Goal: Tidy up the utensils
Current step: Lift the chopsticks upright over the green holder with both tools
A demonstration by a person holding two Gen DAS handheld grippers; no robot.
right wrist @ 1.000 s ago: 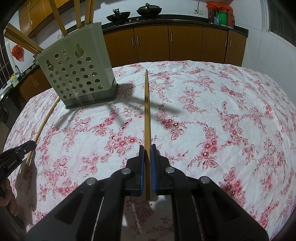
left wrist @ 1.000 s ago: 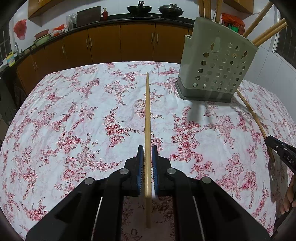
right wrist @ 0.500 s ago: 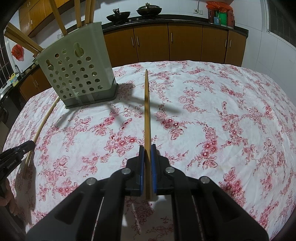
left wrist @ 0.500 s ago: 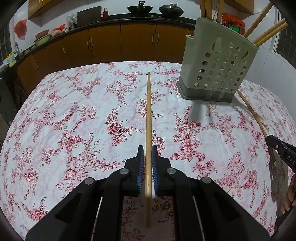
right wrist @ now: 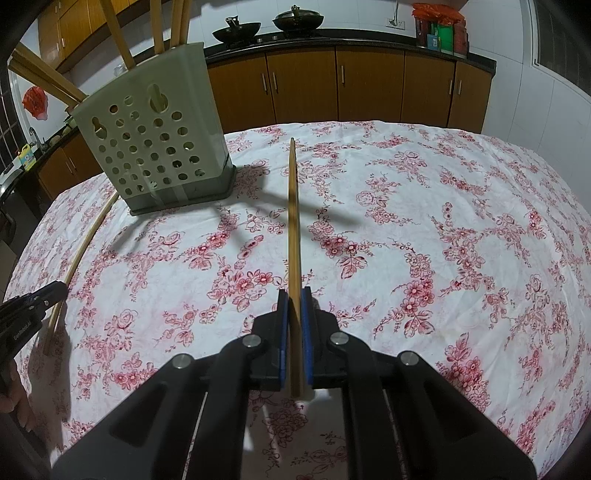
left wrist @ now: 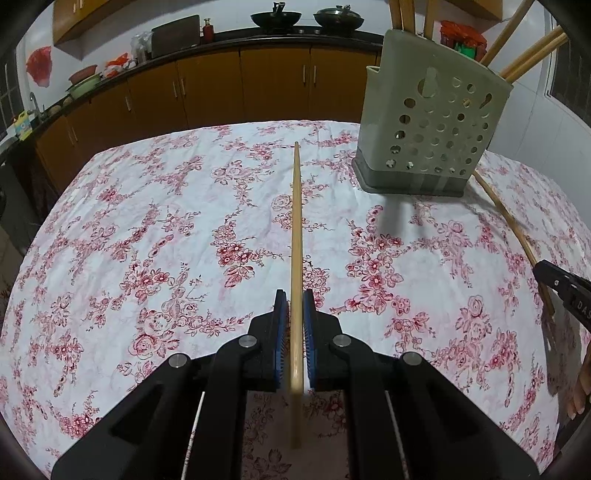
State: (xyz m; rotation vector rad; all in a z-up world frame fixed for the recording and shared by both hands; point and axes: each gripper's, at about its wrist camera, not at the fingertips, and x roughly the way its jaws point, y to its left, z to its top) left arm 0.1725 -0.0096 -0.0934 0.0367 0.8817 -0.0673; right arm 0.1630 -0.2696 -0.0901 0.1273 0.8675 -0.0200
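Observation:
My left gripper (left wrist: pixel 294 297) is shut on a pale wooden chopstick (left wrist: pixel 296 221) that runs straight ahead over the flowered tablecloth (left wrist: pixel 147 240). The right gripper (right wrist: pixel 294 295) is likewise shut on a darker chopstick (right wrist: pixel 293 221) that points forward. A grey-green perforated utensil holder (left wrist: pixel 432 140) stands upright at the far right of the left wrist view. In the right wrist view the holder (right wrist: pixel 155 147) is at the far left. Several chopsticks (right wrist: pixel 118 40) lean out of its top. Each gripper shows at the edge of the other's view: the right gripper (left wrist: pixel 554 282) and the left gripper (right wrist: pixel 51 295).
Brown kitchen cabinets (left wrist: pixel 221 85) with a dark counter run behind the table, with woks (left wrist: pixel 275 16) and pots on top. A person's fingers (left wrist: pixel 581 384) show at the right edge. White tiled wall and a window (right wrist: pixel 554 40) lie to the right.

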